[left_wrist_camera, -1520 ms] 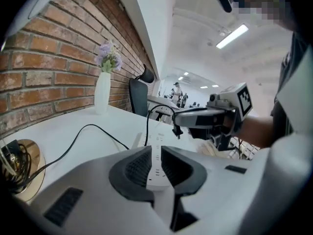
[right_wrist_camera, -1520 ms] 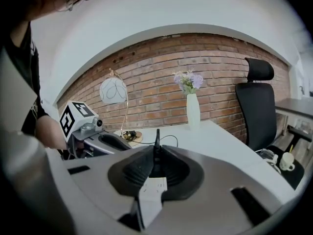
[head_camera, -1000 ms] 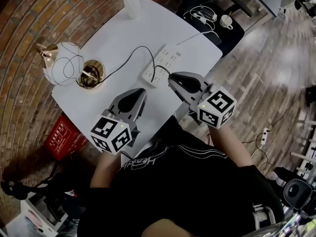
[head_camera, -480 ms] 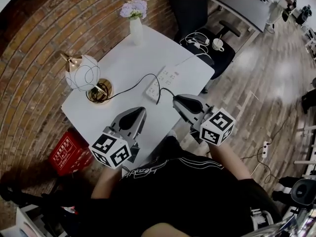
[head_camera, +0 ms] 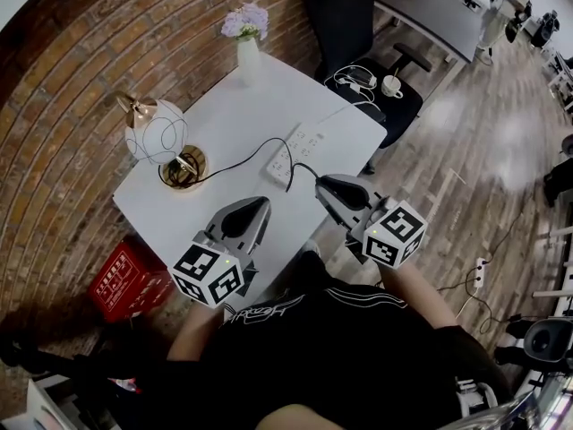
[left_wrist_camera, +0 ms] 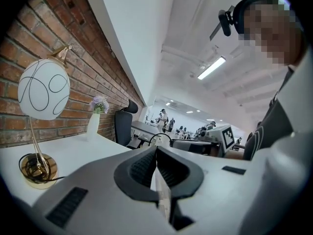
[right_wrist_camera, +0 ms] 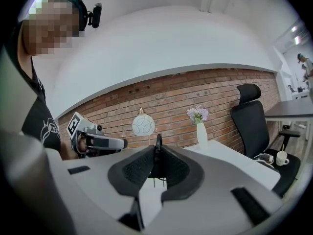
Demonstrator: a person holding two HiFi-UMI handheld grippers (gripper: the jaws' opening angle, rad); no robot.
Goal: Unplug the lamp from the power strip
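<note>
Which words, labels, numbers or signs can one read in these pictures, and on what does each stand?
No text reads clearly.
On the red crate: white print, too small and blurred.
On the black shirt: pale lettering at the neck, too blurred.
On the left marker cube and the right marker cube: square patterns only, no letters.
On the power strip: no label legible.

Left gripper [left_wrist_camera: 156, 153]: grey jaws with black ribbed pads were pressed together, nothing between them. A lamp [left_wrist_camera: 43, 89] with white globe shade, gold stem and round gold base stood at left on the white table [left_wrist_camera: 83, 148], against the red brick wall [left_wrist_camera: 58, 38]. Farther along stood a white vase [left_wrist_camera: 93, 126] of purple flowers, a black office chair [left_wrist_camera: 123, 126] beyond.
</note>
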